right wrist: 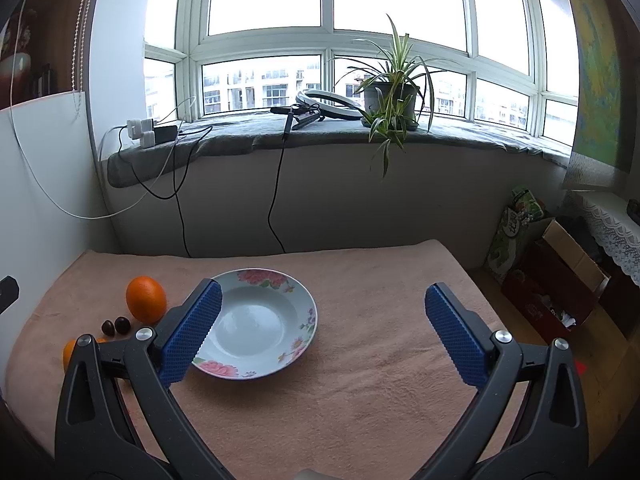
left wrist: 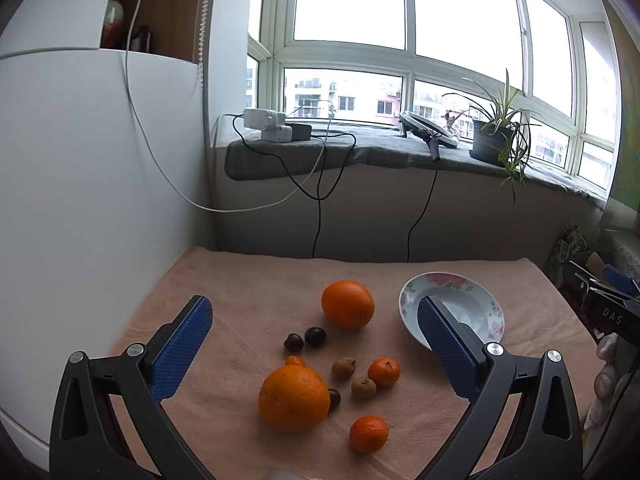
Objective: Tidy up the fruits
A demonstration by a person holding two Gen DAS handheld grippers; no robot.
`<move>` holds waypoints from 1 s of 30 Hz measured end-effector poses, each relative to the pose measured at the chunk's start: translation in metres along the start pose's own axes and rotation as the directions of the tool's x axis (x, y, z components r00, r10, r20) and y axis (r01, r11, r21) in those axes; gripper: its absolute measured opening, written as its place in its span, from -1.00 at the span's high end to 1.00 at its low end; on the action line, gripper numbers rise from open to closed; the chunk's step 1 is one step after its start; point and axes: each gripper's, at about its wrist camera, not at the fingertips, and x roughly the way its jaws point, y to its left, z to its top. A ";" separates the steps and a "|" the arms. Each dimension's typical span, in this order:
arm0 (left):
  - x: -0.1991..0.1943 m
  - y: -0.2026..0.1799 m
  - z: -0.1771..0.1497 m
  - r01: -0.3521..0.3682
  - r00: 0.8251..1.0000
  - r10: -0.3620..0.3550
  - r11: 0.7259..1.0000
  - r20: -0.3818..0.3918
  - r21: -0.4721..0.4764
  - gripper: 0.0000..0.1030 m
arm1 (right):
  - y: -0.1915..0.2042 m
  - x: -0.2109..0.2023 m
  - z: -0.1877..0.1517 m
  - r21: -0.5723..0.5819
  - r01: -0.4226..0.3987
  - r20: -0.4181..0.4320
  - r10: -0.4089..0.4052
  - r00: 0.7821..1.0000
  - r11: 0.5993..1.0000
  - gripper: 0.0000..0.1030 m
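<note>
Fruits lie loose on the pink cloth [left wrist: 248, 280] covering the worktop, all outside the plate [left wrist: 486, 300].

Left wrist view, left to right:
- Left tool [left wrist: 316, 340]: released, blue pads spread wide, nothing between them; it hangs above the fruit group.
- Two dark cherries [left wrist: 305, 338] sit side by side, just at 7 o'clock from the far orange [left wrist: 348, 303].
- Near orange [left wrist: 294, 397], the largest fruit, lies at 6 o'clock in the group. A small orange piece [left wrist: 295, 360] touches its top edge; a third cherry [left wrist: 334, 397] touches its 3 o'clock side.
- Two brown longans [left wrist: 343, 367] lie close together between the near orange and a mandarin [left wrist: 384, 371].
- A second mandarin [left wrist: 369, 433] lies nearest the camera, apart from the rest.
- The flowered plate stands at 3 o'clock from the far orange, partly hidden by the tool's right finger.

Right wrist view, left to right:
- The far orange and two cherries appear at 9 o'clock from the plate, apart from it.
- Right tool [right wrist: 322, 336]: released, pads wide apart, holding nothing; its left finger overlaps the plate's 9 o'clock rim in the view.
- Plate interior is bare white.

A potted plant [right wrist: 390, 98] stands on the windowsill [right wrist: 240, 136] at 12 o'clock.
</note>
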 end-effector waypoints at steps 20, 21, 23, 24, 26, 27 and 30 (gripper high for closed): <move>0.001 0.001 -0.001 0.003 1.000 -0.003 1.000 -0.005 -0.001 -0.98 | 0.003 0.001 -0.003 -0.002 -0.010 -0.006 0.010 1.000 1.000 -1.00; 0.001 0.001 -0.001 0.004 1.000 -0.004 1.000 -0.007 -0.002 -0.98 | 0.004 0.001 -0.004 -0.002 -0.012 -0.008 0.012 1.000 1.000 -1.00; 0.001 0.002 -0.002 0.004 1.000 -0.004 1.000 -0.008 -0.002 -0.98 | 0.005 0.003 -0.004 -0.004 -0.017 -0.012 0.017 1.000 1.000 -1.00; 0.002 0.002 -0.002 0.004 1.000 -0.004 1.000 -0.009 -0.003 -0.98 | 0.006 0.003 -0.005 -0.005 -0.019 -0.014 0.019 1.000 1.000 -1.00; 0.003 0.003 -0.002 0.005 1.000 -0.005 1.000 -0.012 -0.005 -0.98 | 0.008 0.005 -0.005 -0.009 -0.023 -0.016 0.023 1.000 1.000 -1.00; 0.003 0.004 -0.002 0.004 1.000 -0.005 1.000 -0.013 -0.005 -0.98 | 0.008 0.006 -0.004 -0.010 -0.025 -0.017 0.024 1.000 1.000 -1.00; 0.005 0.005 -0.003 0.006 1.000 -0.006 1.000 -0.017 -0.009 -0.98 | 0.009 0.008 -0.005 -0.016 -0.029 -0.020 0.029 0.999 0.999 -1.00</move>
